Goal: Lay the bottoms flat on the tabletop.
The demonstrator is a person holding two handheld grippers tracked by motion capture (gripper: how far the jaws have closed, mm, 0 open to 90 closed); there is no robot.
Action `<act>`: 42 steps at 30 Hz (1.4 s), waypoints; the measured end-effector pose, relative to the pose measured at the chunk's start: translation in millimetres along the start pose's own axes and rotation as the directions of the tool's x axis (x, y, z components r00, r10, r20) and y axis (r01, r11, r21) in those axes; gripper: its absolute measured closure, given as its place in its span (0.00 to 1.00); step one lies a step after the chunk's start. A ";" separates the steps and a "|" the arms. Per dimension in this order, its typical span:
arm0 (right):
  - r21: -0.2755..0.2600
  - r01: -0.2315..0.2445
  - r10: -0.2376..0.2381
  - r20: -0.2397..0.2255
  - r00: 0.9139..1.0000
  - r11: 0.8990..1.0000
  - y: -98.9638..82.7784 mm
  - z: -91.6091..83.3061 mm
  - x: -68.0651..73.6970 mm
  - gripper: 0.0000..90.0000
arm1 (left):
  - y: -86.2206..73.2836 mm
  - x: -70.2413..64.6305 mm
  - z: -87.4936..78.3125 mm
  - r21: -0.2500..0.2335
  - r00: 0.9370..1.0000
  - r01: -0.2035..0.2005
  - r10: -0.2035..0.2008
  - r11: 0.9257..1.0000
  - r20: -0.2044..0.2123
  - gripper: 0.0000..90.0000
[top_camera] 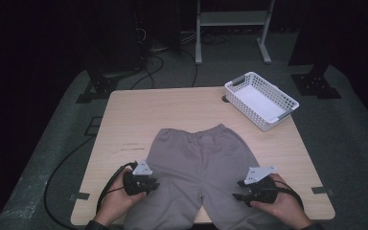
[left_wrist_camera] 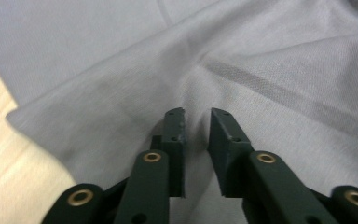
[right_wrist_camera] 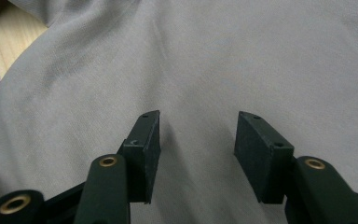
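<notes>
bare tabletop (top_camera: pixel 139 115) beside basket (top_camera: pixel 261 99)

shorts (top_camera: pixel 202 163) on table (top_camera: pixel 139 115) – near edge | basket (top_camera: pixel 260 99) – far right corner

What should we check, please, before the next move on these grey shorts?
1. Grey shorts lie flat, waistband away from the person: ok.
2. Left hand-held gripper over the left leg's fabric, jaws nearly together with a fold rising between them: ok.
3. Left pads actually pinching that fold: cannot tell.
4. Right hand-held gripper over the right leg, jaws apart, nothing gripped: not ok for lifting.
5. White basket stands apart from the shorts at the table's far right corner: ok.
6. Bare table beyond the waistband for folding: ok.
</notes>
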State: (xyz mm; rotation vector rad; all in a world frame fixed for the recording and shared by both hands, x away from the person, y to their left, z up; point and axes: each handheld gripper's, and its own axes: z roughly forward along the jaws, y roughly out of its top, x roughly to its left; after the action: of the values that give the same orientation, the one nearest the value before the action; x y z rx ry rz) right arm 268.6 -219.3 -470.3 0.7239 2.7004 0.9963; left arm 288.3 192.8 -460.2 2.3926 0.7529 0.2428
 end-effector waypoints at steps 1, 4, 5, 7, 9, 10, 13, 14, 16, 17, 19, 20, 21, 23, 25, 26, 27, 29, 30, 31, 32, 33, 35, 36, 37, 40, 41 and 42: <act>0.000 0.001 -0.001 0.001 1.000 1.000 -0.1 -0.1 0.3 0.55 | -1.8 -2.6 -1.4 0.002 1.000 -0.002 0.002 1.000 0.001 0.85; 0.007 0.002 -0.002 0.000 1.000 1.000 -0.9 -1.3 1.7 0.54 | -9.7 -11.2 -6.7 -0.003 1.000 0.001 -0.001 1.000 0.002 0.85; 0.009 0.003 -0.003 -0.001 1.000 1.000 -1.2 -2.0 2.4 0.54 | -12.7 -14.4 -8.6 -0.007 1.000 0.007 -0.007 1.000 0.002 0.85; 0.019 0.008 -0.008 -0.004 1.000 1.000 -1.8 -3.3 4.8 0.54 | -17.6 -21.7 -12.1 -0.008 1.000 0.010 -0.010 1.000 0.006 0.85; 0.032 0.017 -0.016 -0.009 1.000 0.999 -1.6 -4.4 8.9 0.55 | -22.2 -29.3 -15.3 -0.011 1.000 0.012 -0.012 1.000 0.012 0.85; 0.035 0.025 -0.025 -0.015 1.000 0.999 -1.6 -4.8 11.5 0.55 | -24.4 -32.6 -16.7 -0.013 1.000 0.011 -0.011 1.000 0.019 0.85; 0.042 0.037 -0.036 -0.025 0.999 0.998 -2.3 -5.9 18.6 0.55 | -28.6 -36.4 -19.0 -0.023 0.999 0.027 -0.026 0.999 0.039 0.82; 0.041 0.036 -0.035 -0.026 0.999 0.999 -2.6 -6.0 19.3 0.55 | -29.0 -35.3 -18.8 -0.030 0.998 0.041 -0.039 0.999 0.051 0.80; 0.035 0.038 -0.037 -0.030 0.999 0.999 -2.7 -5.8 17.9 0.56 | -28.6 -32.4 -17.9 -0.039 0.996 0.059 -0.056 0.997 0.063 0.76; 0.034 0.038 -0.037 -0.033 0.999 0.999 -2.7 -5.8 16.8 0.56 | -28.3 -31.1 -17.3 -0.044 0.996 0.060 -0.057 0.997 0.063 0.73; 0.023 0.024 -0.023 -0.041 0.999 0.999 -3.1 -5.6 14.4 0.56 | -27.9 -29.1 -16.8 -0.055 0.997 0.055 -0.052 0.997 0.056 0.68; 0.014 0.014 -0.013 -0.044 0.999 1.000 -3.5 -5.5 12.9 0.55 | -27.9 -28.0 -16.9 -0.059 0.998 0.053 -0.050 0.997 0.050 0.65; 0.006 0.011 -0.011 -0.035 0.999 1.000 -3.8 -5.9 10.9 0.55 | -28.1 -26.4 -17.5 -0.067 0.998 0.046 -0.043 0.997 0.042 0.62; -0.020 0.005 -0.005 -0.006 1.000 1.000 -3.7 -7.9 7.9 0.53 | -29.0 -22.3 -19.9 -0.086 0.999 0.039 -0.037 0.995 0.022 0.57; -0.049 -0.005 0.006 0.023 1.000 0.999 -3.8 -9.7 4.3 0.52 | -31.5 -18.1 -23.7 -0.107 0.999 0.045 -0.044 0.993 0.009 0.54; -0.056 -0.009 0.010 0.034 0.999 0.998 -4.0 -10.0 2.5 0.51 | -33.2 -15.9 -25.5 -0.110 0.999 0.047 -0.047 0.993 0.004 0.53; -0.063 -0.013 0.016 0.041 0.999 0.998 -4.1 -9.5 0.8 0.51 | -35.1 -14.2 -27.3 -0.111 0.998 0.057 -0.057 0.992 -0.002 0.52; -0.067 -0.023 0.027 0.045 0.999 0.997 -4.0 -8.0 -1.6 0.50 | -39.2 -12.1 -31.0 -0.114 0.997 0.073 -0.074 0.991 -0.005 0.50; -0.065 -0.024 0.026 0.042 0.999 0.998 -4.0 -6.9 -2.3 0.50 | -41.4 -11.6 -33.2 -0.121 0.996 0.083 -0.085 0.989 -0.007 0.49; -0.063 -0.021 0.024 0.047 0.999 0.998 -4.0 -5.7 -2.8 0.50 | -43.8 -11.2 -35.6 -0.128 0.995 0.092 -0.094 0.987 -0.011 0.48; -0.058 -0.021 0.024 0.048 0.999 0.998 -4.0 -5.2 -2.8 0.50 | -46.6 -10.9 -37.6 -0.131 0.995 0.100 -0.102 0.986 -0.012 0.46; -0.055 -0.021 0.023 0.043 0.999 0.998 -4.3 -4.5 -3.0 0.50 | -49.8 -10.2 -38.8 -0.137 0.994 0.108 -0.110 0.985 -0.013 0.45; -0.050 -0.023 0.025 0.044 0.999 0.998 -5.5 -3.2 -3.4 0.50 | -56.6 -8.7 -39.8 -0.133 0.992 0.119 -0.122 0.984 -0.013 0.42; -0.047 -0.024 0.026 0.042 0.999 0.999 -5.9 -3.0 -3.9 0.50 | -59.7 -7.9 -40.0 -0.133 0.992 0.125 -0.127 0.983 -0.011 0.42; -0.048 -0.024 0.026 0.043 0.999 0.999 -6.2 -2.7 -4.3 0.50 | -62.3 -7.5 -39.9 -0.134 0.991 0.128 -0.131 0.983 -0.008 0.40; -0.049 -0.024 0.026 0.046 0.999 0.999 -6.4 -2.9 -4.5 0.49 | -65.9 -9.0 -38.2 -0.129 0.991 0.136 -0.137 0.982 0.003 0.37; -0.048 -0.024 0.026 0.047 0.999 0.999 -6.4 -2.8 -4.7 0.49 | -66.0 -9.9 -37.0 -0.123 0.992 0.128 -0.128 0.984 0.007 0.36; -0.047 -0.023 0.026 0.050 0.998 0.999 -6.5 -2.6 -4.9 0.49 | -65.8 -11.0 -35.6 -0.125 0.992 0.123 -0.123 0.984 0.007 0.35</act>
State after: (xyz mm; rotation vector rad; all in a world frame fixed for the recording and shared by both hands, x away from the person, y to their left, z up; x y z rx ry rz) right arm 269.5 -227.4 -472.5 0.7647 2.6223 1.0288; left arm 237.1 247.3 -471.6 2.2188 0.8564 0.2327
